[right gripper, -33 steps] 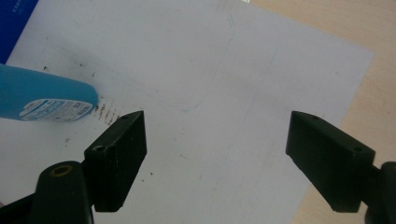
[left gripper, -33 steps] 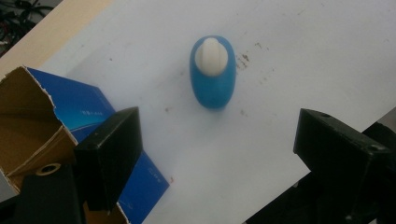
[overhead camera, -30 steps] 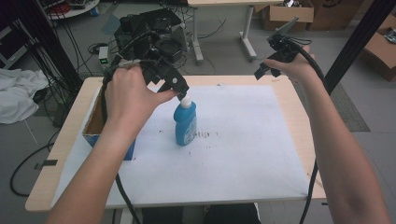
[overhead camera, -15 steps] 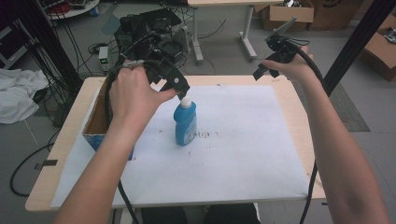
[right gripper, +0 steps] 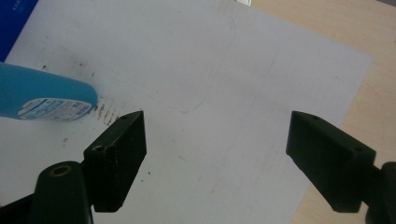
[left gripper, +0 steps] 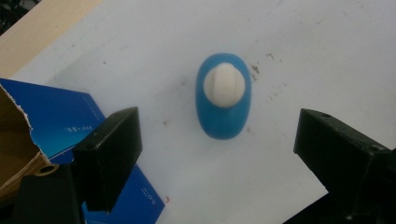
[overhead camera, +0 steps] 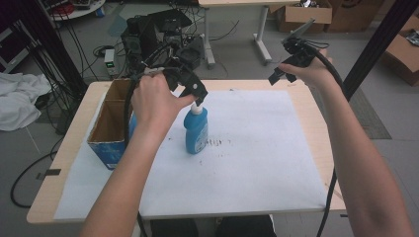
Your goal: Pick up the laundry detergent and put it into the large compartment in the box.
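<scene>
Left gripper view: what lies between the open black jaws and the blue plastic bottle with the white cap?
Nothing. The left gripper hangs open above the upright blue bottle; around it lies bare white paper sheet.

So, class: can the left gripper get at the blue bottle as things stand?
Probably yes. The left gripper hangs right above the bottle, jaws open wider than its cap, with nothing between them.

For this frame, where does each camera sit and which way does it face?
High view: above the person's side, looking forward and down at the table; forearms, both grippers show.
Left gripper view: straight down on the blue bottle; open jaws.
Right gripper view: slanting down at the white sheet; open jaws.
All three share the bottle.
</scene>
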Action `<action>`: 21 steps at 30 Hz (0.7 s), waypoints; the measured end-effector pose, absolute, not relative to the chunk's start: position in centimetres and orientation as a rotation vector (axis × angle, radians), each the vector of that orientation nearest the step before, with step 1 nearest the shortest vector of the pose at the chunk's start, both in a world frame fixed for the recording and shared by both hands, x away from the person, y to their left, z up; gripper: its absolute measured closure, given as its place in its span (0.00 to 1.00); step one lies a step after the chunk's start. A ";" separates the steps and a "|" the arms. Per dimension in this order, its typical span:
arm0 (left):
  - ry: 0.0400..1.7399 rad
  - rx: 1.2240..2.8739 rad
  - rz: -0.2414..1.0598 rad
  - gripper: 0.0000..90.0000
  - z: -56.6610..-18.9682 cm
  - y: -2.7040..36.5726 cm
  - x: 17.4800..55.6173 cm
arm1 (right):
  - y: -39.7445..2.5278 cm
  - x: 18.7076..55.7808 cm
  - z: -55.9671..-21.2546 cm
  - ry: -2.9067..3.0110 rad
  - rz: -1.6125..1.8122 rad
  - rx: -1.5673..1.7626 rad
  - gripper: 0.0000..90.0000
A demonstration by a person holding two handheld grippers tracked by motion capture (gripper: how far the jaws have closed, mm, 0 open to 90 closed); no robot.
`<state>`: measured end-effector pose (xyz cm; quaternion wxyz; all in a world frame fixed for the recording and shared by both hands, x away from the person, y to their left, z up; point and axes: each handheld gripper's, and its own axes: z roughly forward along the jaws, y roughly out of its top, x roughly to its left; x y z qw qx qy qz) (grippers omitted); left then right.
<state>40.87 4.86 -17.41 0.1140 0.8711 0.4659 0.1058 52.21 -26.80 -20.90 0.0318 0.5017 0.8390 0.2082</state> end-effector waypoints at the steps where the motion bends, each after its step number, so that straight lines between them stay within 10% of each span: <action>1: 1.371 2.550 0.317 0.18 -17.6 4.8 41.0 | -26.8 52.2 -20.9 2.584 0.643 1.543 0.23; 21: 1.418 2.579 0.303 0.18 -21.1 3.5 43.3 | -27.3 52.6 -21.6 2.586 0.641 1.554 0.23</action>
